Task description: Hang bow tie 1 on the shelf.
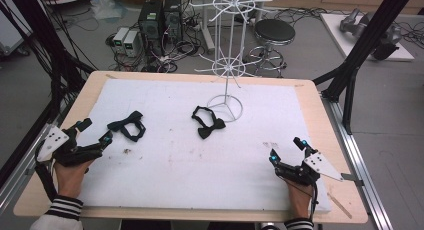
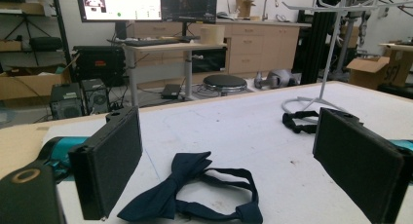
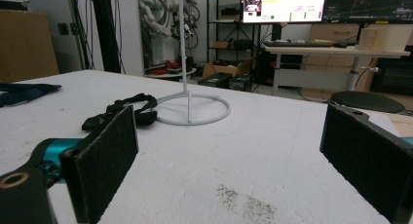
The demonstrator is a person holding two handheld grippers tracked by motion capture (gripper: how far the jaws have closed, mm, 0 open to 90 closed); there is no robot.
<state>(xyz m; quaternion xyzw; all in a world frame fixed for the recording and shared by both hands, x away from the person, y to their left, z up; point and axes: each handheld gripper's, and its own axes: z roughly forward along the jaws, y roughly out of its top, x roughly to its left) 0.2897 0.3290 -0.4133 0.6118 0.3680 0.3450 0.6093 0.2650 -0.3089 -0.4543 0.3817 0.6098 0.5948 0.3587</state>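
Navy fabric is what I've got right in front of my left tongs (image 1: 92,132): a dark blue bow tie (image 1: 127,125) lying flat on the white foam sheet (image 1: 170,165) that covers the wooden desk (image 1: 320,97). In the left gripper view that bow tie (image 2: 195,195) sits on the sheet just ahead of the tongs and between the lines of the two black pads (image 2: 109,160), not touching either one. Jaws are spread wide, nothing in them.

My right tongs (image 1: 287,149) are down at the near right part of the sheet, also spread wide and holding nothing. They're well apart from any of the ties. In the right gripper view there's just bare foam between the pads (image 3: 104,160), with a dirty grey smudge (image 3: 246,199) on it close in.

Second bow tie (image 1: 207,123), a black one, is lying near the middle of the sheet, just beside the round wire base of the white rack (image 1: 226,65). From the right gripper view the black tie (image 3: 122,112) looks like it's touching or almost touching that base ring, can't tell which. The rack stands upright toward the far side of the sheet, with spoke-like arms at two levels.

Both of my hands are resting low at the near edge, left hand (image 1: 70,176) with a striped cuff (image 1: 65,207) showing.
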